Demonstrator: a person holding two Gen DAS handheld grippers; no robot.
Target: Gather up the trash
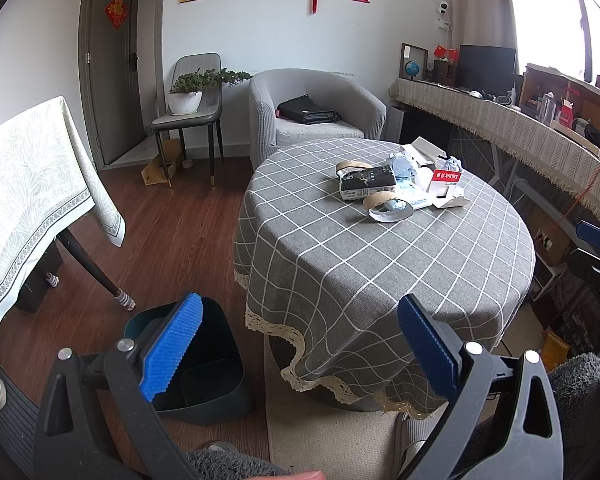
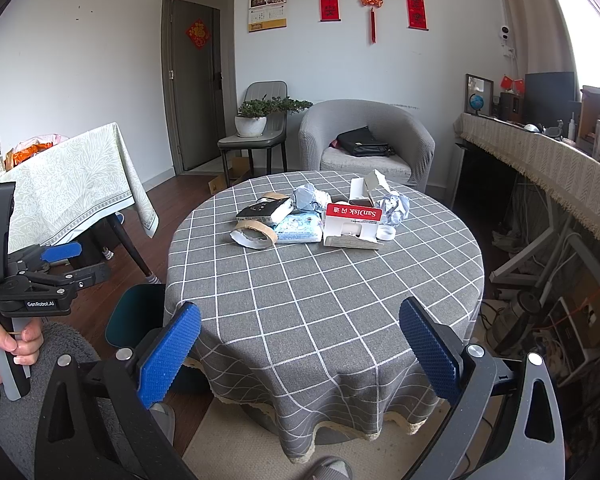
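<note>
At the far left of the right wrist view a hand (image 2: pixel 4 350) grips the handle of the left gripper (image 2: pixel 66 262), and its black body carries the white label "GenRobot.AI"; from this side I cannot tell how far its jaws stand apart, but in the left wrist view the same left gripper (image 1: pixel 300 344) has its two blue pads wide apart with nothing between them. Below its left pad a dark green bin (image 1: pixel 204 364) stands on the wooden floor, just beside the round table (image 1: pixel 400 280) with the grey checked cloth. The right gripper (image 2: pixel 300 348) also has its jaws wide and holds nothing, and it is well apart from the trash. The trash lies together in a heap on the far part of the table: at the left a black and white packet (image 2: pixel 265 209) whose writing is too small to read, with a cardboard tape ring (image 2: pixel 256 232) in front of it, then a light blue tissue pack (image 2: pixel 300 229), then an opened white and red box (image 2: pixel 353 226) with the brand "SanDisk" printed upside down, and at the right a crumpled paper ball (image 2: pixel 394 207). On the back wall hang a calendar (image 2: pixel 267 8) and red scrolls (image 2: pixel 330 4), but their characters cannot be read.
</note>
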